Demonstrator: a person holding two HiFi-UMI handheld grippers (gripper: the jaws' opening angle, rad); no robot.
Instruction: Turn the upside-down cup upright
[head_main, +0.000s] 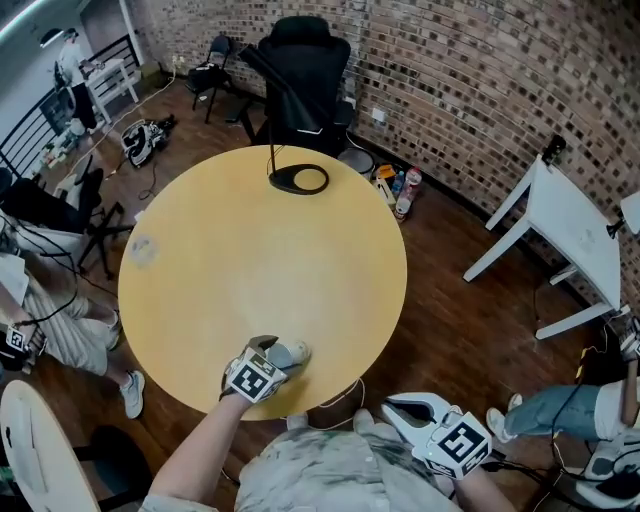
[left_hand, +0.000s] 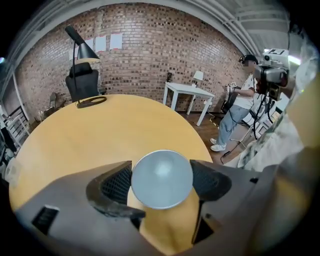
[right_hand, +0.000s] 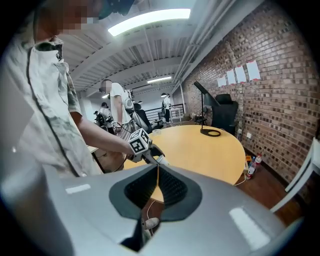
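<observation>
A pale grey-blue cup (left_hand: 161, 178) stands upside down on the round yellow table (head_main: 260, 270), close to its near edge. Its flat base faces the left gripper's camera. My left gripper (left_hand: 161, 182) comes down over it, one dark ribbed pad touching each side, so it is shut on the cup. In the head view the cup (head_main: 291, 353) shows just past the left gripper (head_main: 275, 352). My right gripper (right_hand: 156, 189) is shut with its pads together and nothing between them. It hangs off the table by the person's body (head_main: 397, 408).
A black desk lamp with a ring base (head_main: 298, 179) stands at the table's far edge, a black office chair (head_main: 305, 60) behind it. Bottles (head_main: 405, 192) sit on the floor to the right, near a white side table (head_main: 580, 235). A seated person (head_main: 60, 330) is at the left.
</observation>
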